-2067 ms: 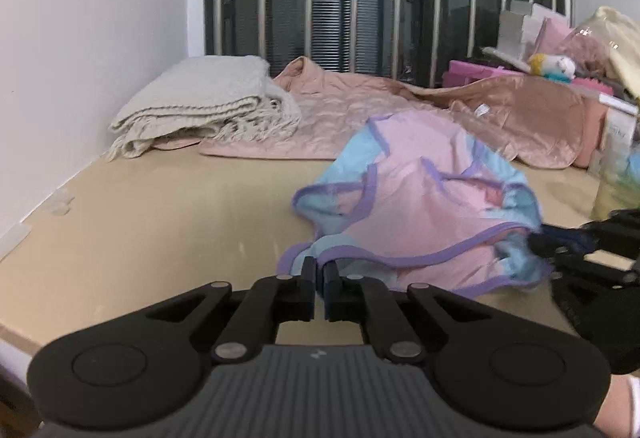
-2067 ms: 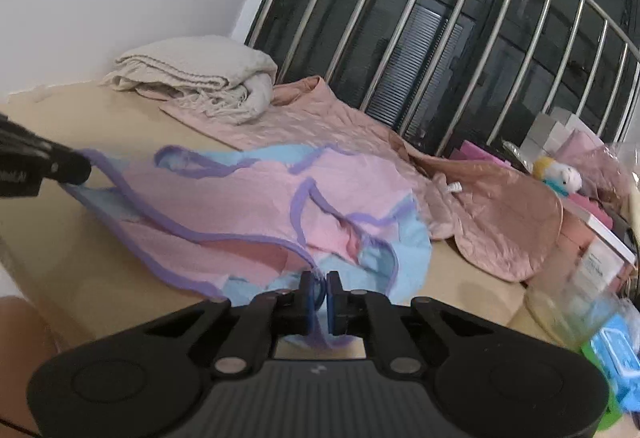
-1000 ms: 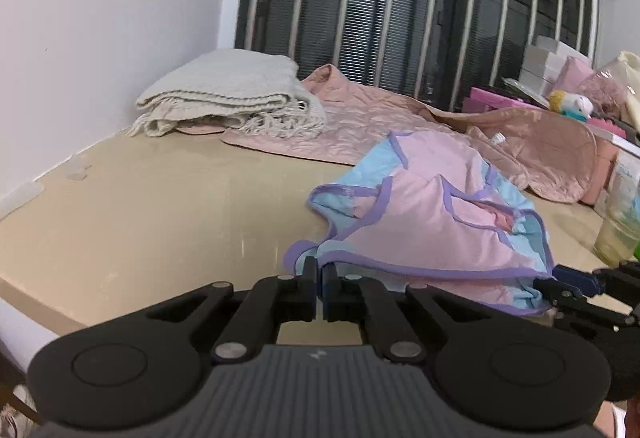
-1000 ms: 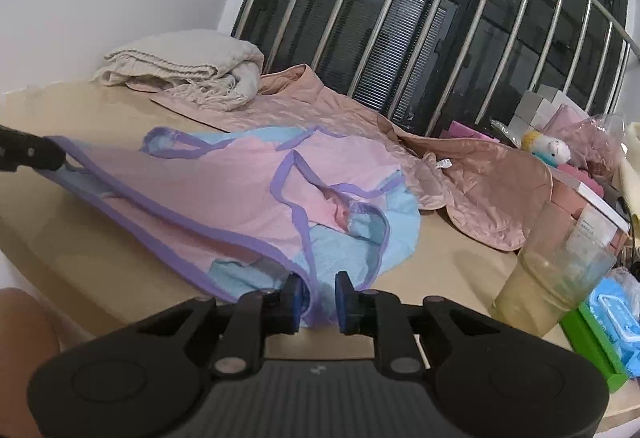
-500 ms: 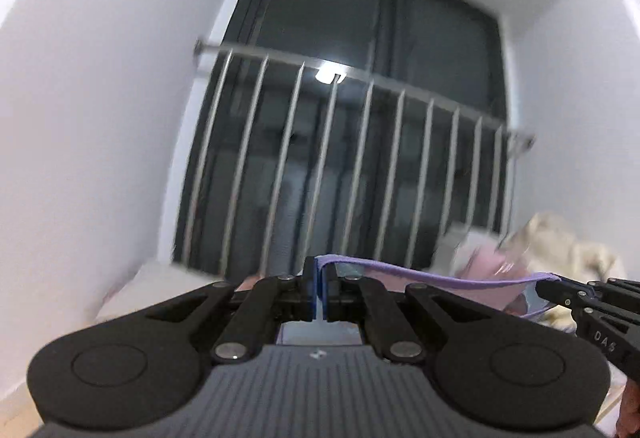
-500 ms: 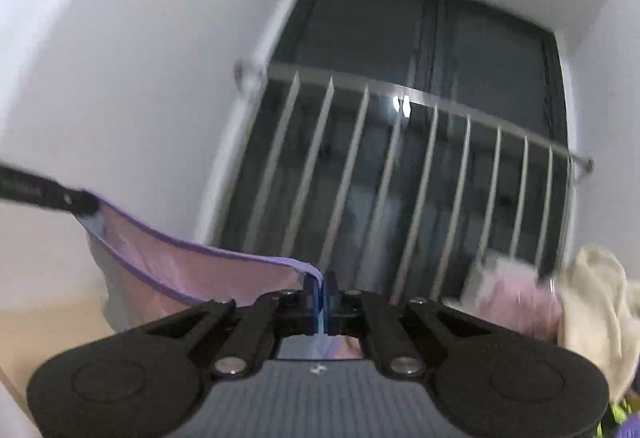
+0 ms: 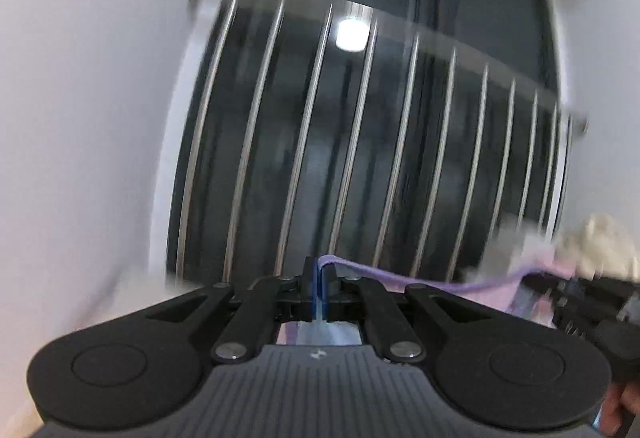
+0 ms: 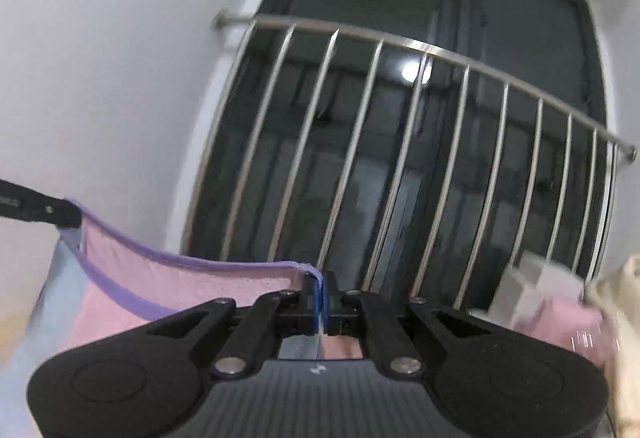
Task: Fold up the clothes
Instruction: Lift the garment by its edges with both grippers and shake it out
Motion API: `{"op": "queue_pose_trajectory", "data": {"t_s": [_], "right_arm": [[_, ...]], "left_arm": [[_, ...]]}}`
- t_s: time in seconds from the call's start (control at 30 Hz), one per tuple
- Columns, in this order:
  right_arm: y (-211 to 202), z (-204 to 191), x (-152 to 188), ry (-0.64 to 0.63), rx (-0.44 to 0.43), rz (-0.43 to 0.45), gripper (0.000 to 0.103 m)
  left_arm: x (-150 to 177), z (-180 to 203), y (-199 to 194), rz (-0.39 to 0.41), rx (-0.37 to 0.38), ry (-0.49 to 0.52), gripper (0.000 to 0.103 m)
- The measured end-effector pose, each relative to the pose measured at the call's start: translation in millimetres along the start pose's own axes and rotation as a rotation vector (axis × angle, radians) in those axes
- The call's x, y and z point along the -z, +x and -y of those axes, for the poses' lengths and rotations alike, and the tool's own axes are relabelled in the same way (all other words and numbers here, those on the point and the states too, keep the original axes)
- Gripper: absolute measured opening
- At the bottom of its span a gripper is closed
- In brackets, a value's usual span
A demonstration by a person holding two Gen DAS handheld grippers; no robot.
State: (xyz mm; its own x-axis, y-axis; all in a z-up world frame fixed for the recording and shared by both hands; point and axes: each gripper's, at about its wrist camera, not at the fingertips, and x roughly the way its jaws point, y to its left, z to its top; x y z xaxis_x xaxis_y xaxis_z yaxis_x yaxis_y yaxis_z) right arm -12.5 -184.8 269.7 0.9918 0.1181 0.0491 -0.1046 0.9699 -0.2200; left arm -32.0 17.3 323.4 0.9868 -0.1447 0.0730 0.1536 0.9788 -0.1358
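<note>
A pink and light-blue garment with purple trim [image 8: 168,290] hangs in the air between my two grippers. My left gripper [image 7: 319,282] is shut on one corner of its purple hem [image 7: 420,280]. My right gripper [image 8: 320,288] is shut on the other corner. The hem is stretched between them. In the right wrist view the left gripper [image 8: 60,216] shows at the far left holding the cloth. In the left wrist view the right gripper [image 7: 560,292] shows at the right edge. The table is hidden below both views.
A metal railing with vertical bars [image 8: 400,158] stands in front of a dark window [image 7: 400,118]. A white wall [image 8: 100,78] is at the left. Boxes and pink and cream cloth [image 8: 560,298] are piled at the right.
Both grippers have lifted the garment off the table and tilted upward; the table has dropped out of view. The hem stays stretched between them. The views are blurred by motion.
</note>
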Motion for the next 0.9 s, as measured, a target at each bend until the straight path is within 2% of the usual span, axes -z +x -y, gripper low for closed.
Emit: {"op": "queue_pose_trajectory", "data": {"t_s": [0.03, 0.1, 0.13, 0.2, 0.27, 0.3, 0.37, 0.5, 0.53, 0.6, 0.63, 0.7, 0.73, 0.77, 0.8, 0.83, 0.9], "right_arm": [[-6, 4, -20, 0.025, 0.014, 0.079, 0.001], [-38, 5, -52, -0.001, 0.071, 0.269, 0.001], [-52, 6, -61, -0.015, 0.083, 0.322, 0.001], [-67, 10, -66, -0.011, 0.061, 0.331, 0.002], [-68, 9, -46, -0.015, 0.032, 0.269, 0.002], [-65, 6, -31, -0.03, 0.021, 0.222, 0.002], [-55, -3, 10, -0.066, -0.014, 0.082, 0.002], [-35, -31, 134, -0.113, -0.132, -0.278, 0.002], [-36, -38, 168, -0.114, -0.162, -0.36, 0.002], [-49, -46, 213, -0.103, -0.206, -0.466, 0.002], [-59, -48, 227, -0.086, -0.228, -0.501, 0.002], [-82, -48, 241, -0.064, -0.254, -0.54, 0.002], [-92, -46, 243, -0.07, -0.273, -0.558, 0.007], [-102, -44, 244, -0.073, -0.293, -0.573, 0.02], [-112, -39, 241, -0.061, -0.316, -0.577, 0.029], [-122, -33, 238, -0.045, -0.34, -0.579, 0.042], [-130, -23, 225, 0.033, -0.391, -0.548, 0.043]], "left_arm": [[-21, 11, -19, 0.111, 0.003, 0.04, 0.001], [-46, 27, -56, 0.241, -0.01, 0.106, 0.001], [-53, 31, -70, 0.263, -0.008, 0.124, 0.001], [-47, 28, -77, 0.211, 0.012, 0.129, 0.002], [-17, 19, -65, 0.106, 0.001, 0.153, 0.002], [4, 12, -55, 0.028, -0.008, 0.162, 0.002], [64, -5, -30, -0.178, -0.021, 0.163, 0.002], [206, -36, -19, -0.541, -0.024, 0.116, 0.002], [234, -42, -23, -0.608, -0.02, 0.092, 0.002], [269, -53, -42, -0.687, -0.009, 0.031, 0.004], [287, -58, -51, -0.726, -0.003, 0.0, 0.008], [300, -66, -73, -0.754, 0.035, -0.011, 0.051], [298, -66, -87, -0.747, 0.06, -0.002, 0.055], [293, -67, -102, -0.727, 0.079, 0.0, 0.056], [288, -73, -110, -0.717, 0.083, -0.022, 0.062], [284, -78, -115, -0.718, 0.078, -0.057, 0.066], [277, -82, -99, -0.722, 0.071, -0.113, 0.07]]}}
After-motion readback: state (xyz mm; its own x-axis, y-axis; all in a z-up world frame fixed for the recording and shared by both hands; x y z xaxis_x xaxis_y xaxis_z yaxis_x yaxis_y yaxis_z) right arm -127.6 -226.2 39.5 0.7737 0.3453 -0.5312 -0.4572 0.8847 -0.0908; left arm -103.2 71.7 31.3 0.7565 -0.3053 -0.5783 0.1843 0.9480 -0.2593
